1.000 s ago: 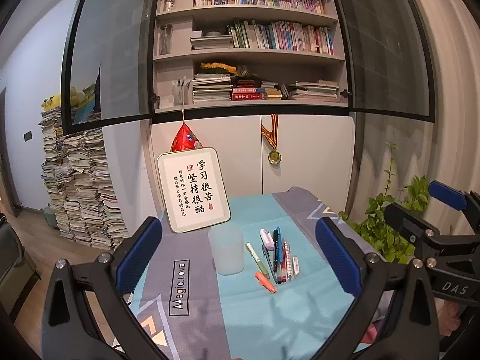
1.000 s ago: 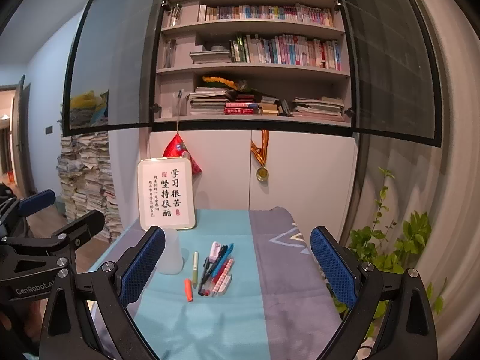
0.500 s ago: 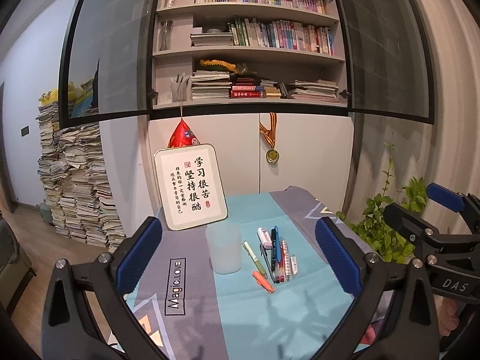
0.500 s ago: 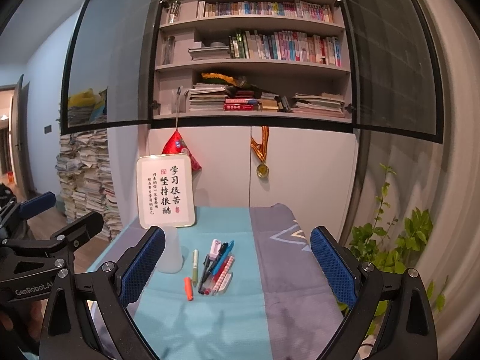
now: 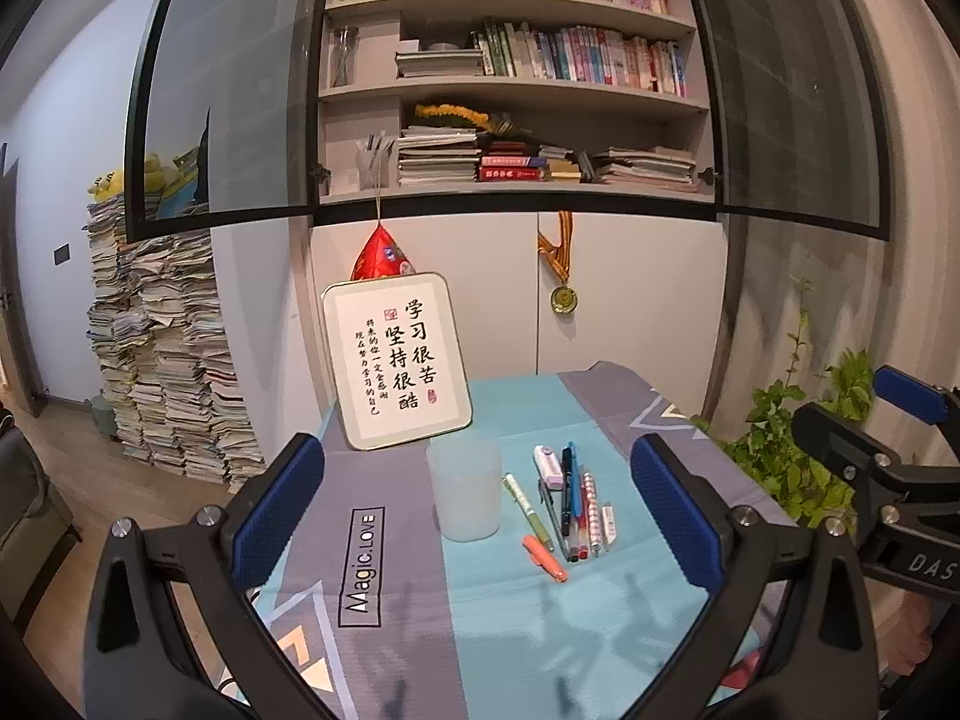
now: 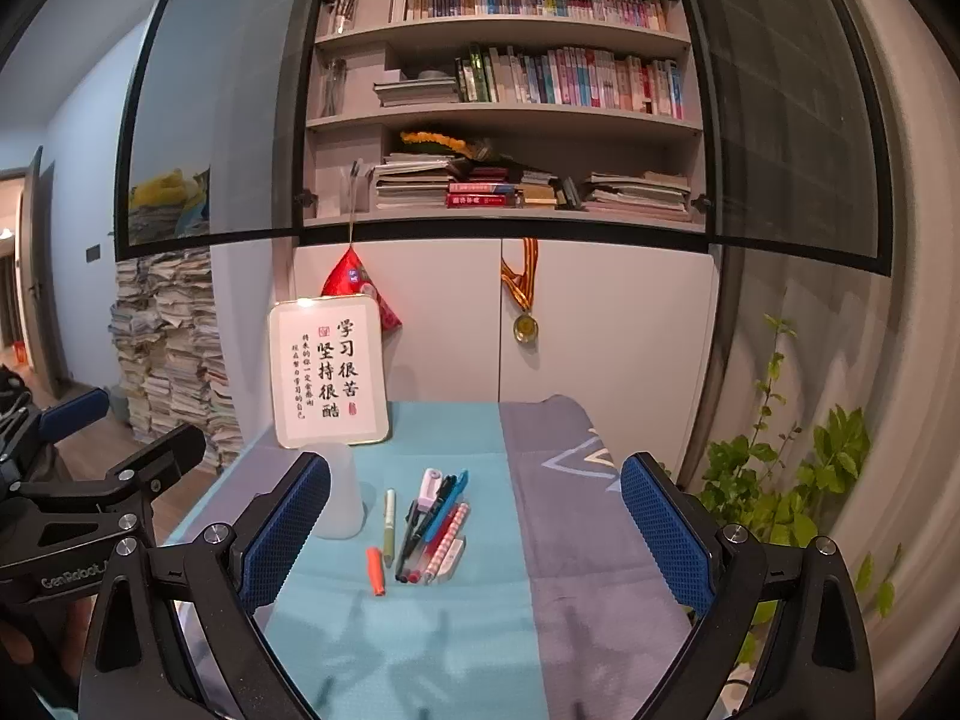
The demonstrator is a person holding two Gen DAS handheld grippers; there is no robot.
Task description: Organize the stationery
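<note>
frosted cup (image 5: 463, 492) stands on the bench (image 5: 540, 618), pens (image 5: 570, 504) just right of it. left claw (image 5: 477, 516) and right claw (image 6: 474, 534) both gape wide, holding nothing.

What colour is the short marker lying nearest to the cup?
Orange; it shows best in the left wrist view, just right of the cup.

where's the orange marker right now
The orange marker lies on the teal cloth in the left wrist view, nearest the camera, just in front of the green pen and right of the translucent cup.
</note>
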